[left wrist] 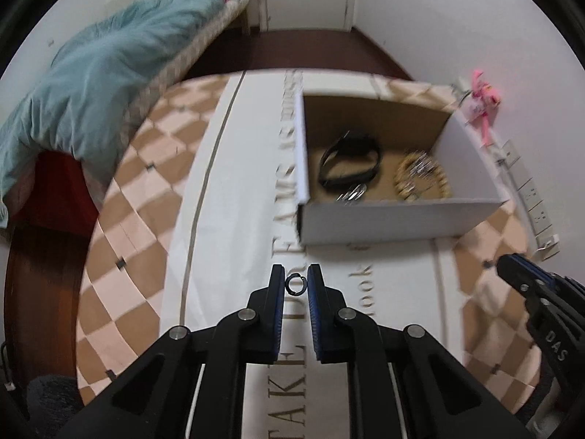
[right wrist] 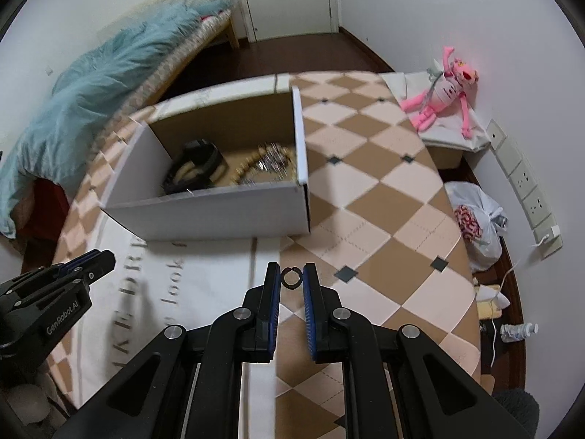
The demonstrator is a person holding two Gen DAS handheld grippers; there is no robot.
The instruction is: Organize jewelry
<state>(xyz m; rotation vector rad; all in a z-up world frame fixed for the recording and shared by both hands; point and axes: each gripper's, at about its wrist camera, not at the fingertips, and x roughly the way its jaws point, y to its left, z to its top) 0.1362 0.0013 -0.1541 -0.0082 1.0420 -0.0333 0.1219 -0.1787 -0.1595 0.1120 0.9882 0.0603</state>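
Checkered tan-and-cream tablecloth (left wrist: 120, 190) with a white printed strip, spread over the table; lettering partly covered by the box and the grippers, only fragments readable.

Open white cardboard box with brown inside (left wrist: 395, 219), set on the far middle of the cloth. Inside, three pieces counted: one black looped strap bracelet (left wrist: 349, 162) on the left, one beige beaded bracelet (left wrist: 420, 179) on the right with a silvery tangle on top, one small silver item at the near wall, too blurred to name.

Left gripper (left wrist: 295, 283), black with blue pads, angled steeply down over the near cloth, jaws narrowed onto one small dark hoop earring (left wrist: 295, 284) pinched at the fingertips, clear of the cloth.

Right gripper (right wrist: 291, 278), same build, same steep downward tilt, just right of the left one, jaws narrowed onto a second small dark open hoop earring (right wrist: 291, 278), likewise near of the box.

Two hoops, two grippers, one box.
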